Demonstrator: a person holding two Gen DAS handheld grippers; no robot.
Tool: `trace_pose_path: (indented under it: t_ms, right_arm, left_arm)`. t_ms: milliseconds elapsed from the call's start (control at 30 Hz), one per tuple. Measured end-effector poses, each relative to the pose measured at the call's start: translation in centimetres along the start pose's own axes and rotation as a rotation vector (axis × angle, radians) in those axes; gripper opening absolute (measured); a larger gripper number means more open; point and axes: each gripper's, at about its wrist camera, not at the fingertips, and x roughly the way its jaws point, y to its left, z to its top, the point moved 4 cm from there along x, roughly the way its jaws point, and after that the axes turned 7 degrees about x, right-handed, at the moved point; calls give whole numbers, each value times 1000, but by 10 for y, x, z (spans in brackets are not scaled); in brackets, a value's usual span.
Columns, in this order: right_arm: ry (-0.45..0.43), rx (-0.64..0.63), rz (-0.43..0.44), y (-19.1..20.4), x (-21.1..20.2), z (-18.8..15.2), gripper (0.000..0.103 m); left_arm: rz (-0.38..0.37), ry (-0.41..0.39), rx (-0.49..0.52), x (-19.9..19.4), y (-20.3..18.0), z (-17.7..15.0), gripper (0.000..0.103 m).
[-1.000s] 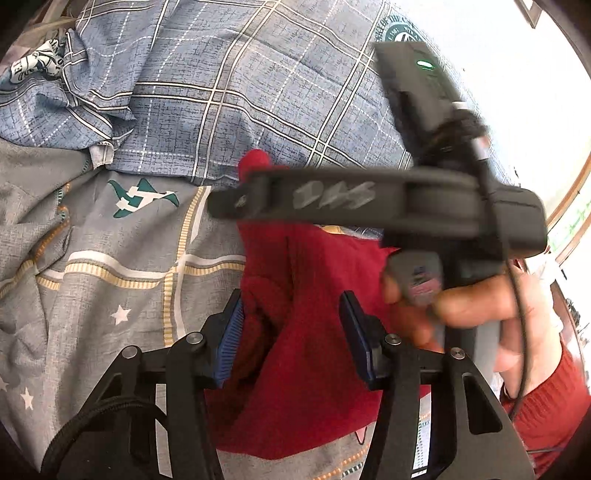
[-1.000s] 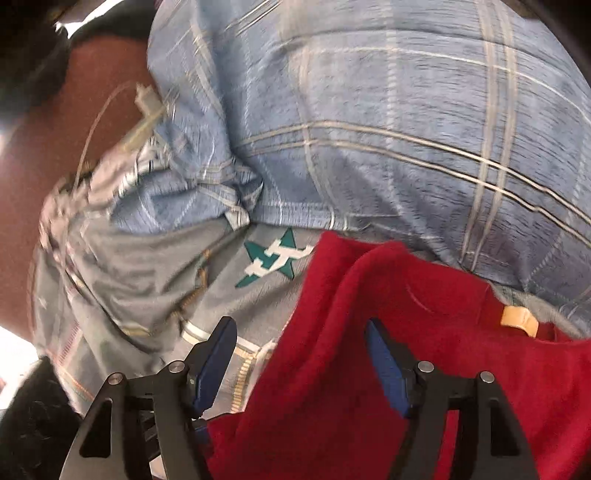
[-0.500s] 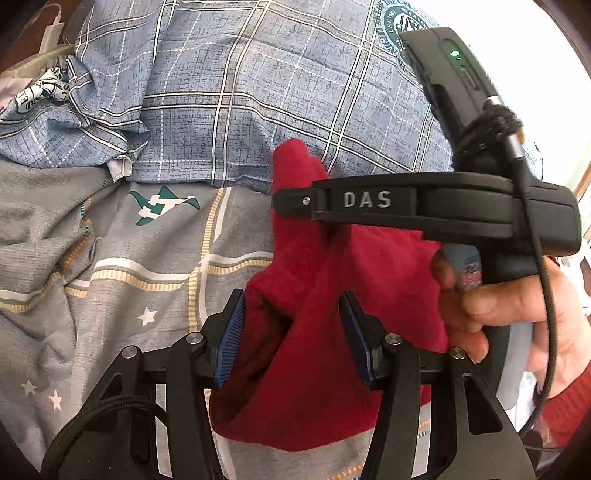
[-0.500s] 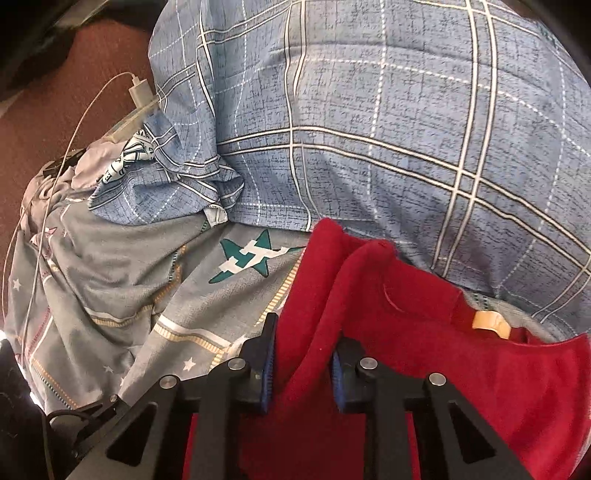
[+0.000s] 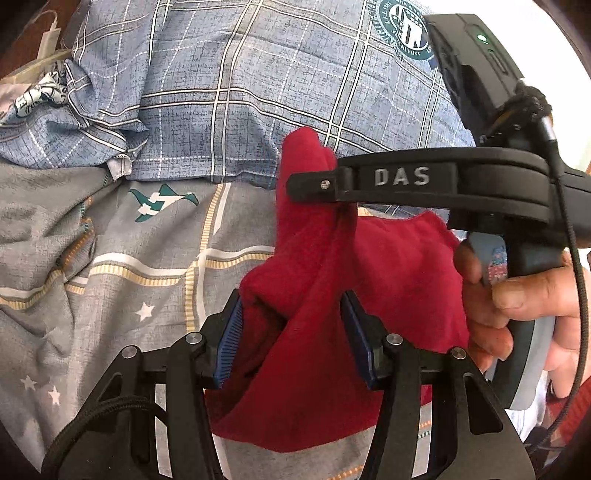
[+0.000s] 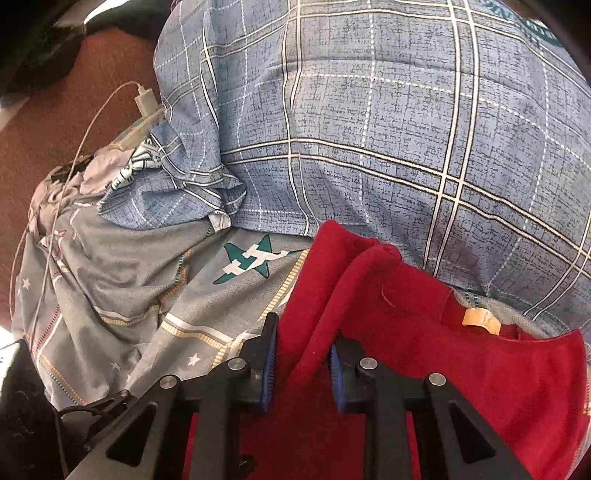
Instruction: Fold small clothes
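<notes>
Grey bedding (image 5: 110, 266) printed with stars and gold stripes covers the surface, and on it, nearest both cameras, lies the red garment (image 5: 317, 354). The left gripper (image 5: 291, 343) clamps a bunched fold of it, as it did a second ago. The right gripper (image 6: 301, 369), wide apart a second ago, has since closed and now pinches a raised ridge of the same cloth. In the left view the right tool has shifted and sharpened, so its raised lettering "DAS" (image 5: 402, 176) reads clearly, with a hand (image 5: 517, 306) on its handle. Only the right view shows a tan label (image 6: 480, 320) at the garment's neck and a white charger (image 6: 146, 103) with its cable. Beyond lies a blue plaid pillow (image 6: 369, 129); its round green emblem (image 5: 404, 29) is too small to read.
</notes>
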Motion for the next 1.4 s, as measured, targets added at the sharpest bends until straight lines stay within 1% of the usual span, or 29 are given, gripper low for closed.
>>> trace_pose_path:
  t_ms: [67,133,233,433,733,833,933,1100,1133,1167,1233,1300,1333,1367,1400]
  right_arm:
    - [-7,11,13,-2,-4,-1,21]
    - [-14,12,14,-3,-9,-2,20]
    - [-16,-4,4,-4,-13,-4,20]
    - [-17,5,-1,-3,-11,-4,20]
    - [-33,23,19,-11,-18,-4,18]
    - [-41,24,25,-13,-21,-5,18]
    - [-40,27,28,-15,-24,-7,18]
    - [-33,21,21,-20,-26,-9,17]
    - [-32,21,20,-20,-26,-9,17]
    - [-30,21,21,-21,-25,-9,17]
    - [-23,20,24,-22,-23,-9,18]
    - [-13,25,27,-22,-19,-8,18]
    - [-6,28,27,-23,-17,-7,18]
    - [-2,34,27,-24,-15,-6,18]
    - [2,41,28,-25,-12,-4,21]
  left_arm:
    - [-40,3,-35,0,0,-1,52]
    - [-58,0,-49,-1,-1,0,52]
    - [-50,0,-51,-1,-3,1,52]
    - [-47,18,-47,5,-4,-1,52]
    - [28,-1,33,-1,-12,2,52]
    - [40,0,53,-1,-13,1,53]
    - [47,13,49,5,-11,0,61]
    - [30,28,51,14,-12,-2,61]
    - [11,31,44,15,-12,-3,60]
    - [-9,34,33,16,-12,-3,49]
    - [-36,45,4,19,-9,-3,35]
    - [-48,41,-8,19,-8,-2,34]
    - [-52,38,-7,18,-8,-2,30]
    - [-52,37,-2,18,-9,-1,29]
    - [-48,34,8,17,-12,-1,29]
